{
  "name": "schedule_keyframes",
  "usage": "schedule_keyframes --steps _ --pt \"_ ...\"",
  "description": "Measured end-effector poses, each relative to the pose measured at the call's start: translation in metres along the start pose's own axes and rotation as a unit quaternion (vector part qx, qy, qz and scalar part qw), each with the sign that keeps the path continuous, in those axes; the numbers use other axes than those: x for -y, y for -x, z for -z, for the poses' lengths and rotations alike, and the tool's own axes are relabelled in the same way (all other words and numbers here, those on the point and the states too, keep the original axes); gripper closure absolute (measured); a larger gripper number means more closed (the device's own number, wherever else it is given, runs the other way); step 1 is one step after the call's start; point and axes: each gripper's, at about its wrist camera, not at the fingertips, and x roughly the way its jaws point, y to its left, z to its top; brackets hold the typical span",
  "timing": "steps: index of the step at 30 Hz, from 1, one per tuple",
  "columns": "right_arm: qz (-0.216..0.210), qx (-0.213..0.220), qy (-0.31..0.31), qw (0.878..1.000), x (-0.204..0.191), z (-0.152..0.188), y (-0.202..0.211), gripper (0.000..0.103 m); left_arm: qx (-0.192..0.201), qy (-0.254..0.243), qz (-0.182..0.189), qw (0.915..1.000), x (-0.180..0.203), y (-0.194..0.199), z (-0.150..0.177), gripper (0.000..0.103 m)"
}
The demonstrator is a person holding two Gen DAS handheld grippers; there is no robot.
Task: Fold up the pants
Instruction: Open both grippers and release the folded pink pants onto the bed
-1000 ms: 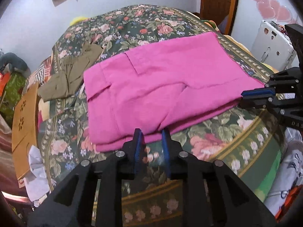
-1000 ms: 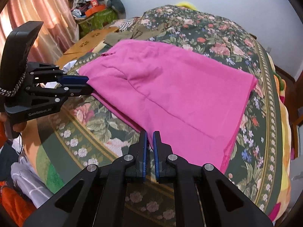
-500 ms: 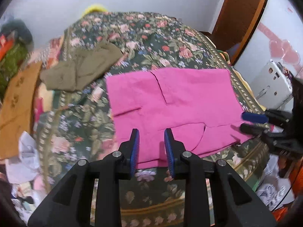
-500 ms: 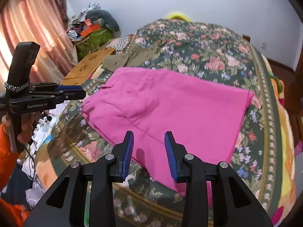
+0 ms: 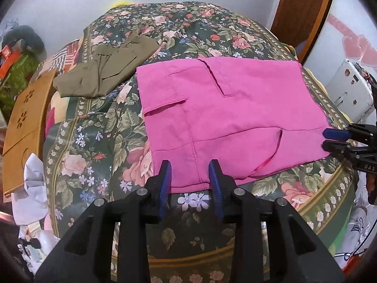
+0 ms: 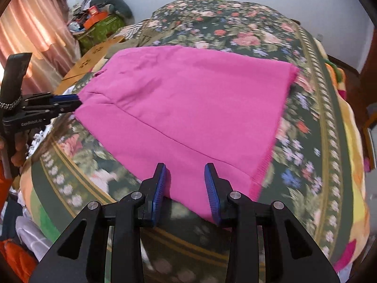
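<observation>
Pink pants [image 5: 231, 118] lie flat on the flowery bed [image 5: 94, 141] by green pants [image 5: 106, 70], with the left claw [image 5: 189, 184] and right claw [image 6: 185, 186] both spread wide.

Location type: bedroom in a private home. Indicators: a bed [image 5: 193, 30] covered with a dark floral bedspread fills most of each view. Garments lie on it, including olive-green clothing [image 5: 106, 70]. Pink curtains [image 6: 35, 35] hang at one side. A wooden door frame [image 5: 304, 14] adjoins a white wall. Household clutter [image 6: 99, 21] is piled beside the bed.
</observation>
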Motion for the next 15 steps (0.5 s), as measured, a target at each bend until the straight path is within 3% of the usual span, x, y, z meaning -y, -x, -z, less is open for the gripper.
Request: schedule_keyframes --steps 8,15 --pt "0.014 0.006 -0.027 1.000 0.020 0.012 0.013 0.073 0.002 -0.009 -0.008 0.9999 0.003 0.002 0.001 0.068" --pt "0.022 0.014 -0.054 0.998 0.035 -0.001 0.026 0.073 0.019 0.013 -0.023 0.9995 -0.014 0.022 -0.024 0.063"
